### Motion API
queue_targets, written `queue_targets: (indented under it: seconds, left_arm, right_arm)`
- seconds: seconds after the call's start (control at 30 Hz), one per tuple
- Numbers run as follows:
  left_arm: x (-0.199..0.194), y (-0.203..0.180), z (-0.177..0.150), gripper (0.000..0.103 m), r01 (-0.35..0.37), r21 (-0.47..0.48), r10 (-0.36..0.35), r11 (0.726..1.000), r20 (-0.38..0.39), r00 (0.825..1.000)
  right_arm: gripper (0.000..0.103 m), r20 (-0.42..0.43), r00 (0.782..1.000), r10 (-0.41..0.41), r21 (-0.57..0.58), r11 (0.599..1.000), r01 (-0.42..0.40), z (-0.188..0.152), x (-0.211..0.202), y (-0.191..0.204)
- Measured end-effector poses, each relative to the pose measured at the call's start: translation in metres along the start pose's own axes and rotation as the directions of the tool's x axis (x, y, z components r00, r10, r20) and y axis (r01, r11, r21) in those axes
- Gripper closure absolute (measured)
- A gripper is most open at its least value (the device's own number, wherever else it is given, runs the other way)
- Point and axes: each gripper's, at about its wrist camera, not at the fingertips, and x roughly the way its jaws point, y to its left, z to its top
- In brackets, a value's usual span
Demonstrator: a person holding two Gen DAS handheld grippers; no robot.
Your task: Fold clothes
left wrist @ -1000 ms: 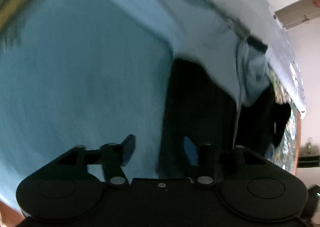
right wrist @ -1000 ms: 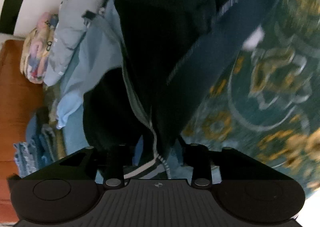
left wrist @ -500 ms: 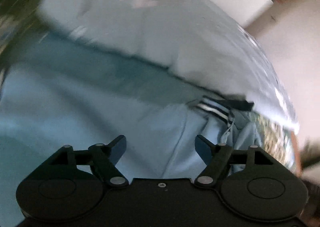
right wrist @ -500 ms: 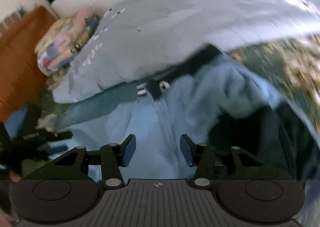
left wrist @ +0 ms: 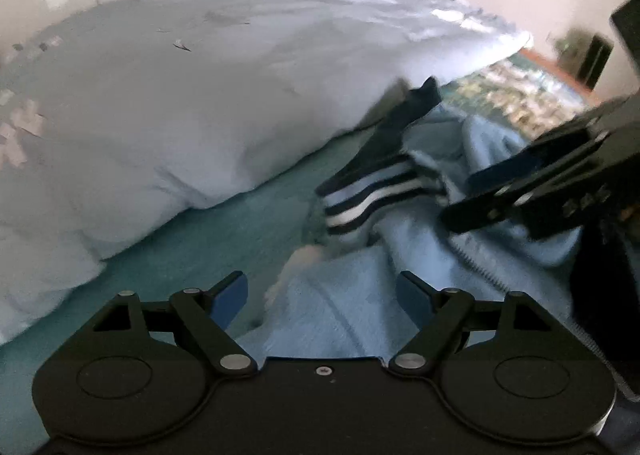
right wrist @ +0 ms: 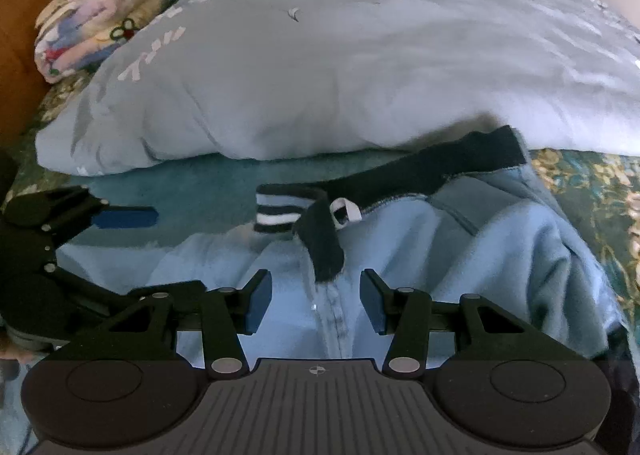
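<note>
Bed | left gripper: jaws just widened, empty | right gripper: part-open, empty, over jacket

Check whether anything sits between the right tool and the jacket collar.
Nothing visible does. The right tool is open above the blue jacket, and its dark collar lies just ahead, uncovered. The duvet lies beyond it.

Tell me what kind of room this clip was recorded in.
Most likely a bedroom: the jacket lies on a bed in front of a bulky pale-blue duvet, with a folded floral blanket beside a wooden headboard.
</note>
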Motion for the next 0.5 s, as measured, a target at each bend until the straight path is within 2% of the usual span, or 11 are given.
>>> queue_targets:
  seconds: [0.17,0.27,0.37,0.43,0.5]
  left_arm:
    - [0.018,0.005,0.006,0.023,0.063,0.013,-0.062,0.998,-0.051,0.997]
    - [0.018,0.011,0.006,0.024,0.109,-0.005,-0.109,0.994,-0.05,0.993]
    - [0.023,0.019,0.01,0.04,0.144,-0.03,-0.146,0.989,-0.073,0.987]
    - [0.027,0.023,0.011,0.059,0.175,-0.057,-0.18,0.983,-0.103,0.978]
    - [0.03,0.025,0.011,0.063,0.193,-0.063,-0.2,0.979,-0.121,0.972]
  right_arm:
    - [0.06,0.014,1.0,0.022,0.013,1.0,-0.022,0.008,0.01,-0.011]
    - [0.061,0.012,1.0,0.028,0.02,0.999,-0.029,0.012,0.014,-0.018]
    - [0.061,0.014,0.999,0.037,0.03,0.999,-0.037,0.015,0.017,-0.025]
    - [0.061,0.011,0.999,0.046,0.048,0.998,-0.046,0.015,0.02,-0.03]
    - [0.061,0.006,0.998,0.061,0.067,0.996,-0.061,0.016,0.022,-0.033]
